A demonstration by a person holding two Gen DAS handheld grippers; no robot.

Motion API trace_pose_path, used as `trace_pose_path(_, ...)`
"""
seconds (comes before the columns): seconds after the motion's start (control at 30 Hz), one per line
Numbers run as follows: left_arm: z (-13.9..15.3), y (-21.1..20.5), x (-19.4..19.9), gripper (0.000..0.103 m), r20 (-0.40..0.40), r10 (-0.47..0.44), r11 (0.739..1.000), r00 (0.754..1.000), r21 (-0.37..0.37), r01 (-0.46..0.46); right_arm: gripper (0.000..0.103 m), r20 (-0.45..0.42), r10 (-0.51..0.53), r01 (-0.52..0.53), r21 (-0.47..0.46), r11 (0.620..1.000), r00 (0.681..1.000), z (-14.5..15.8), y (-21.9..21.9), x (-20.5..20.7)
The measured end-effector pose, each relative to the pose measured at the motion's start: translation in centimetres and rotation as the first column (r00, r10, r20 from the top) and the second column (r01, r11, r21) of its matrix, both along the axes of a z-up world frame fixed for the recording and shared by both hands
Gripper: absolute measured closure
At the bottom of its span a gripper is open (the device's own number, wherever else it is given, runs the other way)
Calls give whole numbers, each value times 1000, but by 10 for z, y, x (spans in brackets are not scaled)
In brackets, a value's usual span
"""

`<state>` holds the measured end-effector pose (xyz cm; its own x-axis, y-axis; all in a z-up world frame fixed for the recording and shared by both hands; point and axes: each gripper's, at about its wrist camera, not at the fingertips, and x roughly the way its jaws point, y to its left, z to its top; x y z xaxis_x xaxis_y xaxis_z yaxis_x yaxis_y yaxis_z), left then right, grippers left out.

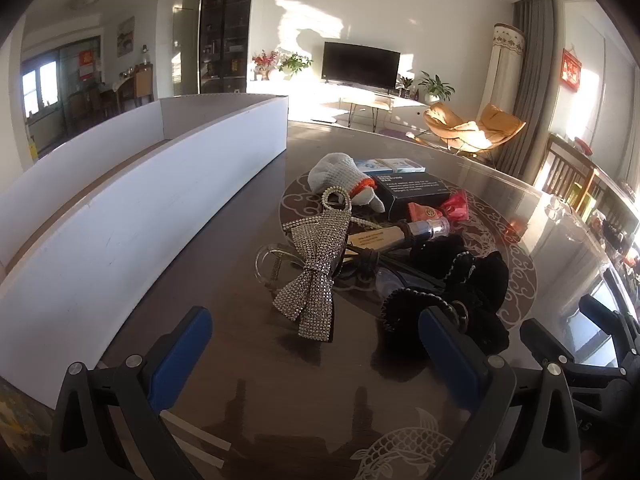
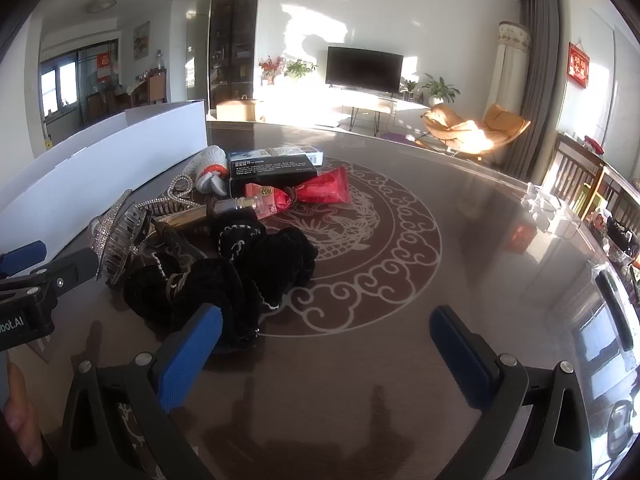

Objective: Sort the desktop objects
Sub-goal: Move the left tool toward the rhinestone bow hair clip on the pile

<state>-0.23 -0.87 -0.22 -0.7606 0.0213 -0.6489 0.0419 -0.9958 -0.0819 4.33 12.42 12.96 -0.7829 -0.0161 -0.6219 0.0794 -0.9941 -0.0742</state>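
Desktop clutter is what I am looking at, piled together near the middle of the glossy worktop (image 1: 248, 408), just beside the long white cardboard tray (image 1: 132, 216) that I am taking to be the sorting bin. I am holding the left gripper (image 1: 316, 344) spread wide and empty, hovering short of the rhinestone bow clip (image 1: 316, 264), and the right gripper (image 2: 326, 344) is likewise spread wide with nothing between its pads, its left pad close to the black velvet scrunchies (image 2: 248, 276). I am judging the bow clip as light but snaggy, with a stiff clear claw underneath, so I am planning to pinch it across the knot rather than the floppy tails. The scrunchies are looking soft and squashy, easy to grab anywhere by bunching. The foundation bottle (image 1: 404, 234) is probably glass, heavier and slippery, so I am favouring a grip across its body. The black box (image 2: 272, 172) and the red tube (image 2: 320, 192) lying against it are seeming light; I am expecting the box to be stiff and best taken by its short edges, while the white knitted glove (image 1: 340, 178) is limp.
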Motion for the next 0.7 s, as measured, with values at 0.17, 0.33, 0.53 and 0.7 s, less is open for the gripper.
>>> trace_pose_path(0.17, -3, 1, -2, 0, 10, 3, 1000, 1000, -8, -3, 0, 2, 8, -8, -3, 1000, 1000, 0, 0, 0)
trace_pose_path(0.33, -5, 4, -2, 0, 14, 9, 1000, 1000, -30, -8, 0, 0, 23, -23, -11, 1000, 1000, 1, -1, 2)
trace_pose_path(0.53, -5, 3, -1, 0, 8, 19, 999, 1000, -35, -19, 0, 26, 53, -53, -12, 999, 998, -2, -4, -3)
trace_pose_path(0.7, -4, 2, 0, 0, 11, 20, 1000, 1000, -24, -20, 0, 35, 61, -61, -3, 998, 998, -4, -7, -3)
